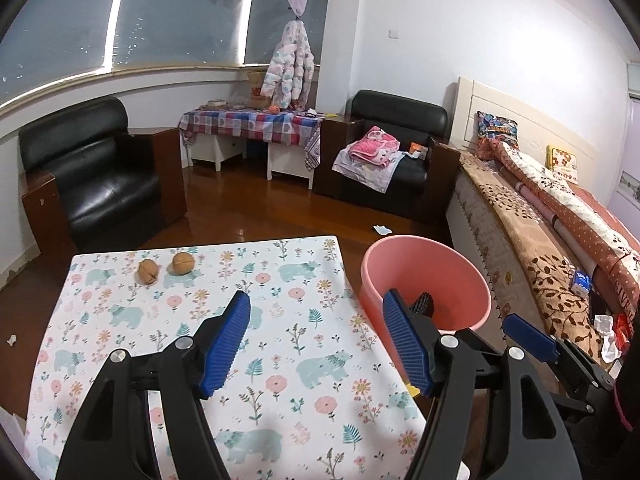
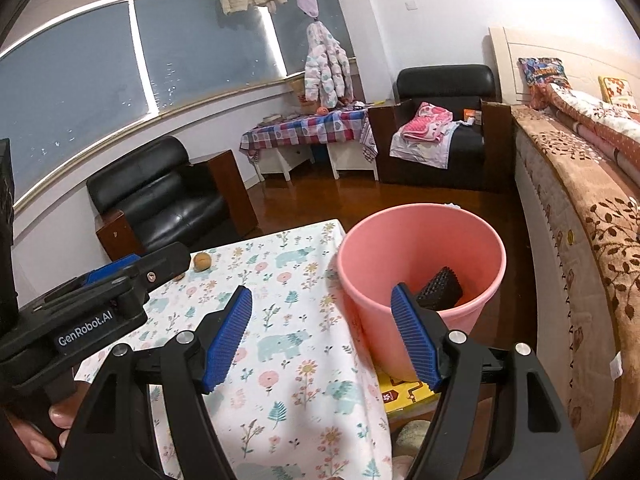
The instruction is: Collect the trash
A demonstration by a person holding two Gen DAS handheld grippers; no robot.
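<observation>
Both grippers, left (image 1: 316,340) and right (image 2: 322,336), are held spread and empty above the table (image 1: 280,360). Two nuts (image 1: 166,268) are left at its far edge; the bin (image 2: 420,276) stands beside it. A round nut could be squeezed out and rolled off.

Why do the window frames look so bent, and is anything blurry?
Left wrist view: the fisheye lens bows the window frame; black corners ring the picture. Right wrist view: same bending at the window frame; the pink bin and tablecloth look sharp, under soft indoor light.
</observation>
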